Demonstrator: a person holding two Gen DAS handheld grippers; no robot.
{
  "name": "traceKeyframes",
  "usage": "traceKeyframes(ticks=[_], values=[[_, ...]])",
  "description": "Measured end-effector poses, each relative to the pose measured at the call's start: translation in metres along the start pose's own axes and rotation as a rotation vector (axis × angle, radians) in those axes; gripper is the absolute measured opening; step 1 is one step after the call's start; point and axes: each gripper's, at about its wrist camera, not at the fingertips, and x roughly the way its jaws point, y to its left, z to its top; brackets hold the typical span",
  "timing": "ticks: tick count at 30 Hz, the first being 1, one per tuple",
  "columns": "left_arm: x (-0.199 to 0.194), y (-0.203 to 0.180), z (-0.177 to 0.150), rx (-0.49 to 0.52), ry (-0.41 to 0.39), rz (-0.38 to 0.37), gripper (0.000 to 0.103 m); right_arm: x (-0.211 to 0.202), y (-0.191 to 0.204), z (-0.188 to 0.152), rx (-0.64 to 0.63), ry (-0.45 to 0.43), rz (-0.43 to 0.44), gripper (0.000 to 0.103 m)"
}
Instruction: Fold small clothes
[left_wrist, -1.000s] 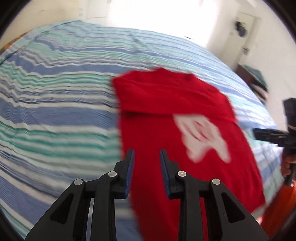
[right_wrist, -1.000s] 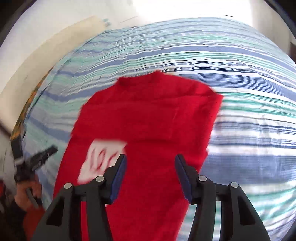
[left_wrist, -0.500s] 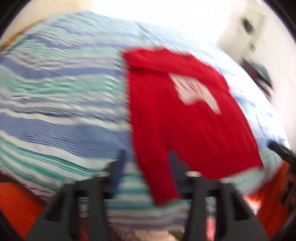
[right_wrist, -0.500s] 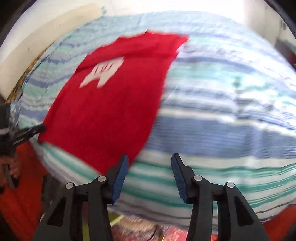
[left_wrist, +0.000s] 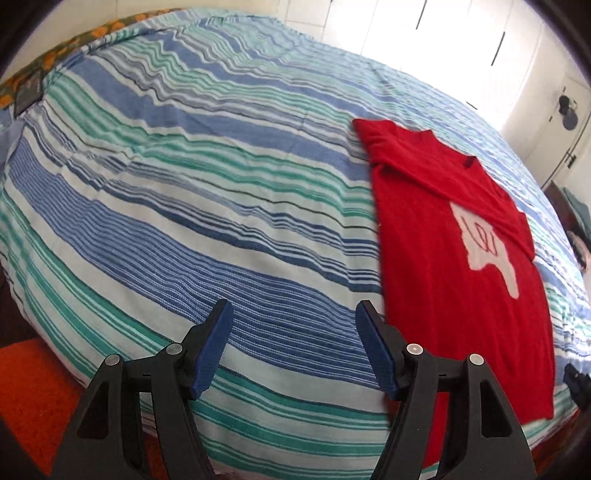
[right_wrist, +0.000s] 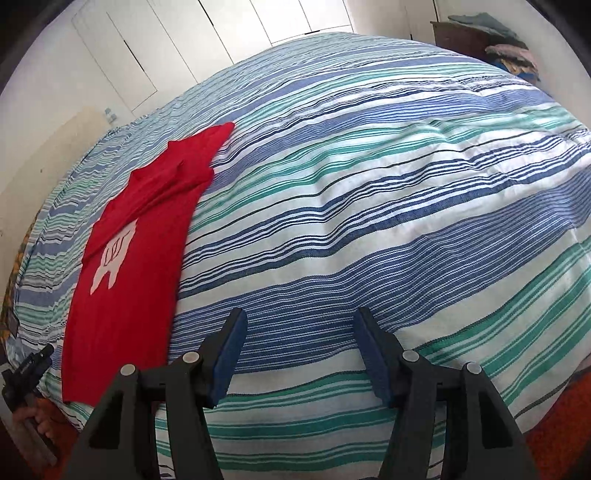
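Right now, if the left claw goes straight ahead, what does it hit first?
Probably the blue, green and white striped bedspread; the open left claw aims at it, and the red knitted sweater lies to its right.

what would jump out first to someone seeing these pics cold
The red shirt with its white print stands out, lying flat with a sleeve folded across, near the bed's close edge. It lies on a bedspread striped blue, green and white, which fills both views. Both tools, left and right, are open over bare stripes, beside the shirt.
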Motion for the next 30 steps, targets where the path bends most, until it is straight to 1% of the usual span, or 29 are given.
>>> traceKeyframes(ticks=[5, 13, 30], values=[[0.006, 0.007, -0.001, -0.038, 0.029, -0.010, 0.072, 0.006, 0.000, -0.002, 0.002, 0.011, -0.006, 0.060], [0.009, 0.002, -0.003, -0.008, 0.044, 0.002, 0.077, 0.007, -0.002, -0.004, 0.015, 0.013, 0.003, 0.061], [0.013, -0.002, -0.005, 0.017, 0.056, 0.030, 0.079, 0.009, 0.001, -0.006, 0.000, 0.014, -0.004, 0.063]])
